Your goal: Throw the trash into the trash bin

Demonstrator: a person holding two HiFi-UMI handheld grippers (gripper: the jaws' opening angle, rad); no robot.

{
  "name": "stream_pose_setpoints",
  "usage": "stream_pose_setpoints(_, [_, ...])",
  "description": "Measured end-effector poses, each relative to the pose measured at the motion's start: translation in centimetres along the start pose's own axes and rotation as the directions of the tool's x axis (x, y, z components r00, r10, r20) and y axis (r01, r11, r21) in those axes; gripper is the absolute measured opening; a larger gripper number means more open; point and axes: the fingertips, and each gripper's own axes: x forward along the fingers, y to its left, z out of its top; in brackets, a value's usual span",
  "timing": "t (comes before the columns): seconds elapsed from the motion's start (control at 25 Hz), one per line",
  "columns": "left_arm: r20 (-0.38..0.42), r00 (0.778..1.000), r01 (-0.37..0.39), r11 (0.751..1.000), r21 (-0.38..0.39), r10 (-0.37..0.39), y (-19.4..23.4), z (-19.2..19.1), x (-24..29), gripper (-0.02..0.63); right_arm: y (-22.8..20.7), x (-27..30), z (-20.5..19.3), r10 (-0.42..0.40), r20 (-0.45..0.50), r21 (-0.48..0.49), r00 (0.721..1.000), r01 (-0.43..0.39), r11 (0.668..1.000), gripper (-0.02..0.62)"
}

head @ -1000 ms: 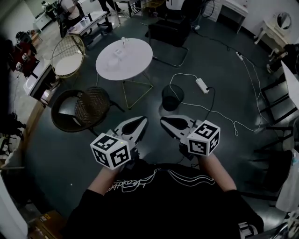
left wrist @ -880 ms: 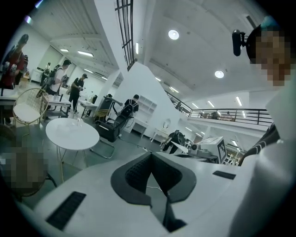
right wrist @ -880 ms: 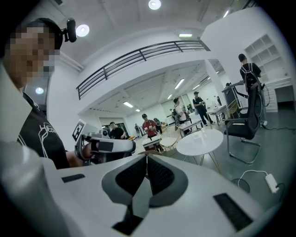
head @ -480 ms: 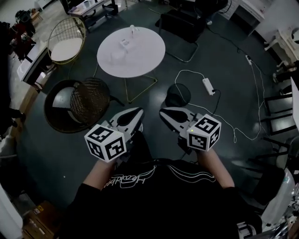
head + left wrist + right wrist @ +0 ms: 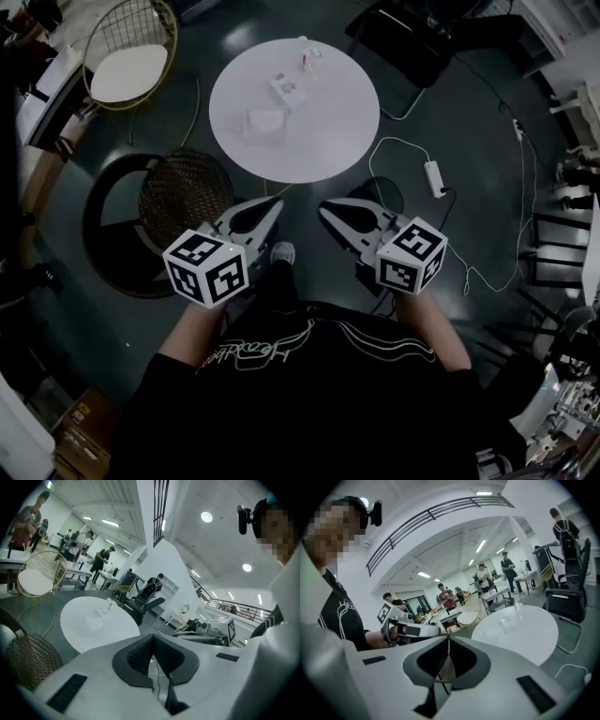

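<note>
Evidently the approach step is in hand, and nothing is yet picked up. The left tool (image 5: pixel 277 203) and the right tool (image 5: pixel 324 207) are held side by side in front of the person's body, both pointed toward the round white tabletop (image 5: pixel 328 141). In the left gripper view the left tool's jaws are seen pressed together at the tips with nothing between them. In the right gripper view the right tool's jaws are likewise brought together and empty.

The trash is judged to be the small pale things on the far half of the tabletop. A crumpled white piece (image 5: pixel 265 123) lies nearest, a second pale piece (image 5: pixel 286 86) lies beyond it, and a small upright item (image 5: pixel 307 56) stands near the far rim; its kind cannot be made out. All of these lie well apart from both tools. The black trash bin (image 5: pixel 386 191) is seen on the floor just beside the tabletop's near right edge, partly hidden behind the right tool. A white power strip (image 5: pixel 434 175) with its cable lies on the floor near the bin, and a woven chair (image 5: pixel 183 192) is placed to the left of the tabletop.

For the next move, the tabletop must be reached, one tool's jaws opened, and the nearest piece enclosed and clamped gently, since it looks light and easily pushed away. The piece must then be carried down over the mouth of the low bin before release.
</note>
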Motion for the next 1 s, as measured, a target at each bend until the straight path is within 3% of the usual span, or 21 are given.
stream_pose_setpoints(0.12, [-0.016, 1.0, -0.026, 0.999, -0.035, 0.026, 4.3, 1.0, 0.5, 0.006, -1.4, 3.5, 2.2, 0.039, 0.02, -0.021, 0.999, -0.038, 0.999, 0.035])
stream_pose_setpoints(0.36, [-0.013, 0.997, -0.08, 0.991, -0.11, 0.079, 10.4, 1.9, 0.1, 0.006, -4.4, 9.6, 2.8, 0.033, -0.065, -0.049, 0.997, -0.036, 0.998, 0.037])
stream_pose_setpoints(0.88, [-0.009, 0.986, -0.167, 0.959, -0.228, 0.169, 17.2, 1.0, -1.8, 0.006, -9.4, 20.9, 1.1, 0.026, -0.282, -0.212, 0.959, -0.089, 0.973, 0.038])
stream_pose_setpoints(1.0, [-0.003, 0.981, -0.188, 0.95, -0.25, 0.194, 18.8, 1.0, -3.0, 0.006, -10.8, 23.6, 0.1, -0.028, -0.336, -0.316, 0.941, -0.085, 0.945, 0.043])
